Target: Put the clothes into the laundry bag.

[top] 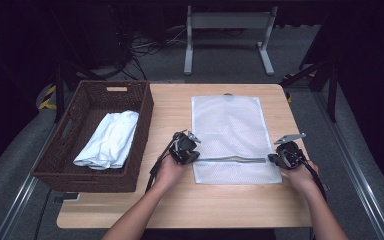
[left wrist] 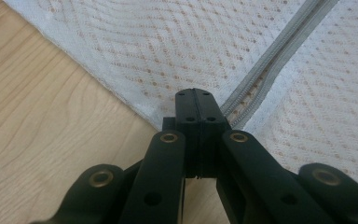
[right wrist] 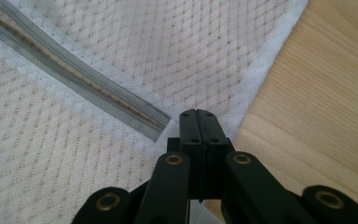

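We hold both grippers, left (top: 192, 152) and right (top: 276, 159), fingers closed empty, at either end of the zipper (top: 232, 159) on a limp, light mesh laundry bag (top: 227, 125) flat on the counter (top: 170, 105); its edges look easiest to pinch.

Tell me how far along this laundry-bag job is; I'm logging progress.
Early stage. Done: the mesh bag lies flat on the table, and its grey zipper looks at least partly open. In hand: the left gripper and right gripper, jaws closed, sit at the zipper's two ends. Left: the white garment lies in the wicker basket, not yet bagged.
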`<state>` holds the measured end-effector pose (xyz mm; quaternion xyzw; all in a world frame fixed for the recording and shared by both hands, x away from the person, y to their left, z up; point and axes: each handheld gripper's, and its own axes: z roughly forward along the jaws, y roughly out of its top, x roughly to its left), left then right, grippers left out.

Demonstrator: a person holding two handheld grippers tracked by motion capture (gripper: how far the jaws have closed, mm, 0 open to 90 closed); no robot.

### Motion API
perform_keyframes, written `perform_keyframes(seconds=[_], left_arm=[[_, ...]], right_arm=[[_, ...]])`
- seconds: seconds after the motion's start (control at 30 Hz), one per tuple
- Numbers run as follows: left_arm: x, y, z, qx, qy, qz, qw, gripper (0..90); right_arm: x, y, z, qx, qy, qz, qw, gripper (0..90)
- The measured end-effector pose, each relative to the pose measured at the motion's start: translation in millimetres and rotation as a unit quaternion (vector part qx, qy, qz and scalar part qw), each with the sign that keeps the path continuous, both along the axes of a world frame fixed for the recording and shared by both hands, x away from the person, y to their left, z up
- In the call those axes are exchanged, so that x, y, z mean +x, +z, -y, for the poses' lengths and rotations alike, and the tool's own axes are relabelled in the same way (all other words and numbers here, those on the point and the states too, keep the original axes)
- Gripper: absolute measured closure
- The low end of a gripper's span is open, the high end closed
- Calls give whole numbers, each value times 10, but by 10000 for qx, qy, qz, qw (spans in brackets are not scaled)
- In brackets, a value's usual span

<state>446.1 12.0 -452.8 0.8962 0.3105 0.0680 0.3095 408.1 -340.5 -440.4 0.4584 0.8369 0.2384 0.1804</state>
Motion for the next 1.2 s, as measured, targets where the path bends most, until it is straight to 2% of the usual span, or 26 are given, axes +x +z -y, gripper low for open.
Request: perform_keyframes(seconds=[0.3, 0.37, 0.47, 0.7, 0.87, 1.03, 1.2], left_arm=[[0, -2, 212, -81, -165, -60, 9998, 900], [-2, -6, 267, -109, -193, -21, 9998, 900], [-3, 1, 343, -56, -271, -13, 9996, 900], [18, 0, 501, -94, -344, -22, 9994, 900], [11, -4, 610, -151, -438, -38, 9989, 900], [-15, -2, 691, -161, -561, -24, 9983, 900], [-53, 22, 670, -200, -680, -58, 9975, 900]], right_arm=[[-88, 10, 205, -75, -135, -10, 9999, 900], [-104, 14, 246, -90, -168, -32, 9998, 900], [-123, 17, 301, -112, -264, -38, 9996, 900], [-136, 34, 391, -375, -473, -44, 9982, 900], [-134, 38, 466, -437, -645, -43, 9970, 900], [-136, 41, 556, -462, -817, -38, 9956, 900], [-149, 58, 564, -456, -789, 80, 9958, 900]])
